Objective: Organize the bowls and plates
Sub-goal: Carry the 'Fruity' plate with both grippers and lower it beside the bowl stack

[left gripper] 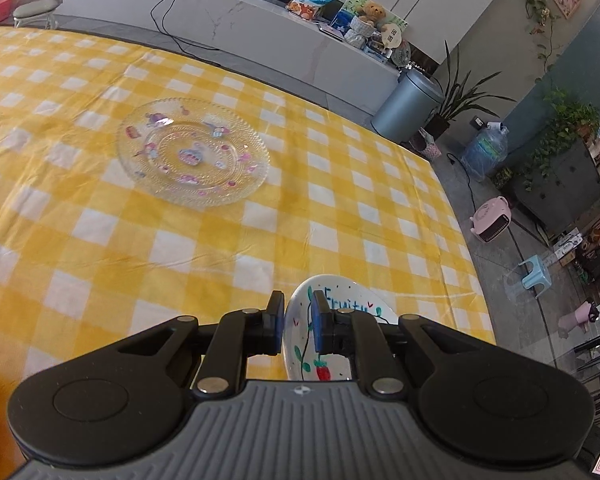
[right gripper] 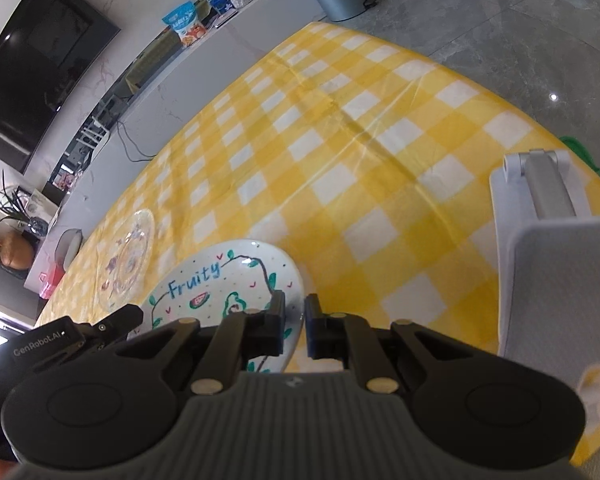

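A white bowl (left gripper: 342, 312) painted with "Fruity" and fruit drawings is held above the yellow checked tablecloth (left gripper: 100, 240). My left gripper (left gripper: 296, 320) is shut on its rim. The same bowl shows in the right wrist view (right gripper: 224, 276), where my right gripper (right gripper: 294, 324) is shut on its opposite rim. The left gripper's body (right gripper: 60, 340) shows at the bowl's left edge. A clear glass plate (left gripper: 192, 152) with pink and purple drawings lies flat on the cloth ahead of the left gripper; it also shows in the right wrist view (right gripper: 126, 258).
A grey-white stand (right gripper: 556, 248) rises at the table's right side, close to my right gripper. The table's far edge drops to a stone floor with a grey bin (left gripper: 406, 106). A low marble counter (left gripper: 220, 20) runs behind the table.
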### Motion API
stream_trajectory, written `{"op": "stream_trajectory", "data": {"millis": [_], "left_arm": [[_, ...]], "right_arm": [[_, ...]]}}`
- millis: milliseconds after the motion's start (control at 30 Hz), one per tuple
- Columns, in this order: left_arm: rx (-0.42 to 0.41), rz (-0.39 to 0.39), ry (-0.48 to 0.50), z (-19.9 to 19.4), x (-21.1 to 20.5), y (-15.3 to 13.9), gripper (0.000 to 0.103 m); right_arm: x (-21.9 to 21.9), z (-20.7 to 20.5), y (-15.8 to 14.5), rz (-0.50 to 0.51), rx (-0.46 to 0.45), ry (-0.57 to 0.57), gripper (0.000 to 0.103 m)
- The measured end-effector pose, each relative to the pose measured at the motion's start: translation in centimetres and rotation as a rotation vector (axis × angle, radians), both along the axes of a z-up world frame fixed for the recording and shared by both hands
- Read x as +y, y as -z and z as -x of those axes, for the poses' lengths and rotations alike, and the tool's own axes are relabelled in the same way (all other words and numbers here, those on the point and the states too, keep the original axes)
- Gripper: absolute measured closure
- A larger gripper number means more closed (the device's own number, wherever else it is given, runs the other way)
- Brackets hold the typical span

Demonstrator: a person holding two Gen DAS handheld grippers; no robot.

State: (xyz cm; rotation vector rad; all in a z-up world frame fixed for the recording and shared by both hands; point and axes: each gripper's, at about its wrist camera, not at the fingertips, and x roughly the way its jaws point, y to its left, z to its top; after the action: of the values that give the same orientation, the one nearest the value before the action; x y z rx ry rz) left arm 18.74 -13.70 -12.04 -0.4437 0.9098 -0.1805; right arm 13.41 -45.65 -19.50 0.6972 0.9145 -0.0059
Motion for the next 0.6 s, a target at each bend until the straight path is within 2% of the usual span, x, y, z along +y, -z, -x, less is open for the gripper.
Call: {"op": "stream_trajectory", "data": {"millis": [333,600], "left_arm": [[0.007,0.009,-0.012,3.9,1.4,-1.0,0.088],[0.027,0.012,-0.009,5.7,1.7,-0.7,0.088]], "right_arm": [[1.4,3.2,-1.4,0.014,0.03,-0.029,0.095],[1.8,4.1,-1.5,0.026,0.142,-0.054,0.095]]}}
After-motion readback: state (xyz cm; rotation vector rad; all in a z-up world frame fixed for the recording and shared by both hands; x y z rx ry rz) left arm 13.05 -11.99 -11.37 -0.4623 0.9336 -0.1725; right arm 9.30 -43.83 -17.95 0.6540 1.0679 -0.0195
